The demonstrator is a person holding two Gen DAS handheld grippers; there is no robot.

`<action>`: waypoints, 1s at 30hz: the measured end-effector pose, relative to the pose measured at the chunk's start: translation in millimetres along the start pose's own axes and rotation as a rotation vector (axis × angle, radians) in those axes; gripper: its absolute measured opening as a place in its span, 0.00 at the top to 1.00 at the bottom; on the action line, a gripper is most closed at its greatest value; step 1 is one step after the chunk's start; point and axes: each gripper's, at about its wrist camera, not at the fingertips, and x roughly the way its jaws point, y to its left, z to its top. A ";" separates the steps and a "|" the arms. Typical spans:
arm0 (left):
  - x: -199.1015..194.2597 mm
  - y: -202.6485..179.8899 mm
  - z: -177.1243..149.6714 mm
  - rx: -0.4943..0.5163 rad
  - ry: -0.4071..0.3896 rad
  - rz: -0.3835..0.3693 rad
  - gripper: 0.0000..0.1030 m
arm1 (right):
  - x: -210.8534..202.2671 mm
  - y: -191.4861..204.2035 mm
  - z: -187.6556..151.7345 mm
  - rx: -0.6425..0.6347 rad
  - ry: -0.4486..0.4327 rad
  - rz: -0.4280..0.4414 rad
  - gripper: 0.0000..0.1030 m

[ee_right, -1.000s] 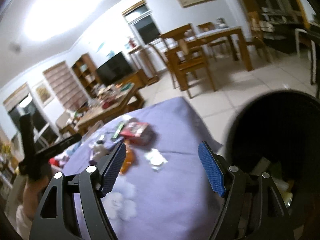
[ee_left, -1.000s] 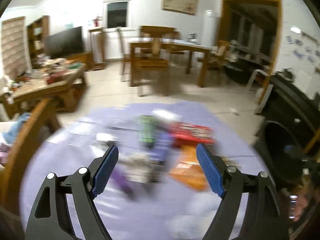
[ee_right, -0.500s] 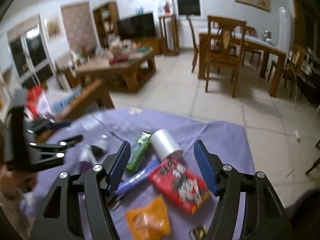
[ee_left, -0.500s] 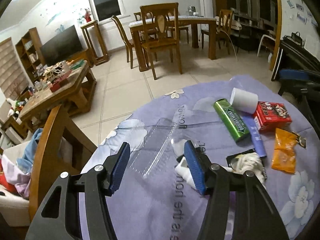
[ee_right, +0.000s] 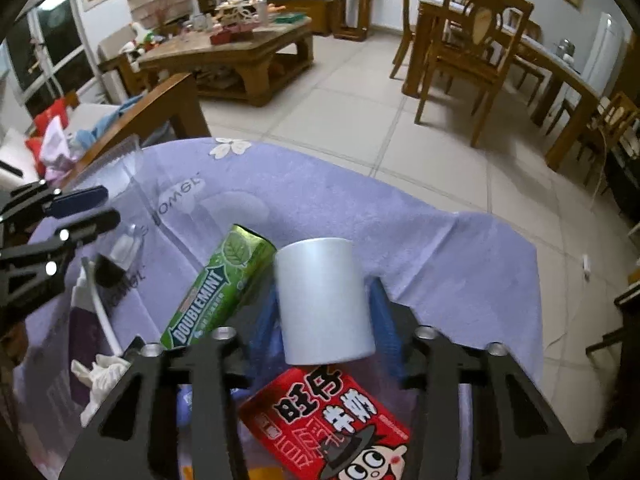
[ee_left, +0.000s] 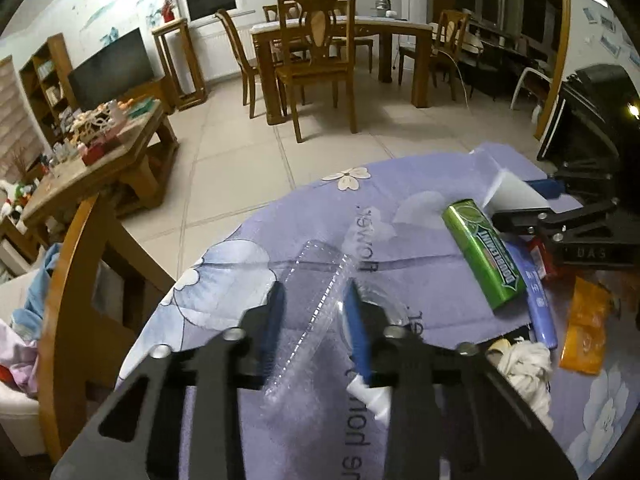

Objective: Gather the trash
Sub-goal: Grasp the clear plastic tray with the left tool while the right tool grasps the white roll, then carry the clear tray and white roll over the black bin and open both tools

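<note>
On the purple floral tablecloth (ee_left: 420, 240), my left gripper (ee_left: 314, 320) is shut on a clear plastic tray (ee_left: 308, 304), which rises tilted between the blue pads. My right gripper (ee_right: 326, 312) is shut on a white roll (ee_right: 322, 300); the roll also shows in the left wrist view (ee_left: 516, 196). A green Doublemint pack (ee_right: 218, 288) lies left of the roll and a red snack box (ee_right: 324, 420) lies under the right gripper. The left gripper shows at the far left of the right wrist view (ee_right: 80, 212).
An orange wrapper (ee_left: 584, 328), a blue tube (ee_left: 540, 304), a crumpled white tissue (ee_left: 524, 364) and a small white bottle (ee_left: 370, 396) lie on the cloth. A wooden chair back (ee_left: 80, 280) stands left of the table. Dining table and chairs (ee_left: 320, 48) stand beyond, on the tiled floor.
Both grippers moved in over the trash and closed: the left on the clear plastic tray, the right on the white roll.
</note>
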 end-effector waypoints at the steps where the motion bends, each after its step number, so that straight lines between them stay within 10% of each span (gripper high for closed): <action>1: 2.3 1.2 -1.0 -0.010 0.009 -0.003 0.88 | -0.6 -0.7 -1.4 0.003 0.000 0.011 0.60; 21: -112.1 -19.5 -38.9 -0.183 -0.210 -0.215 0.98 | -163.7 -3.4 -111.0 0.248 -0.407 0.401 0.60; 30: -165.9 -111.0 -55.7 -0.119 -0.288 -0.328 0.98 | -224.5 -23.3 -201.7 0.328 -0.542 0.313 0.60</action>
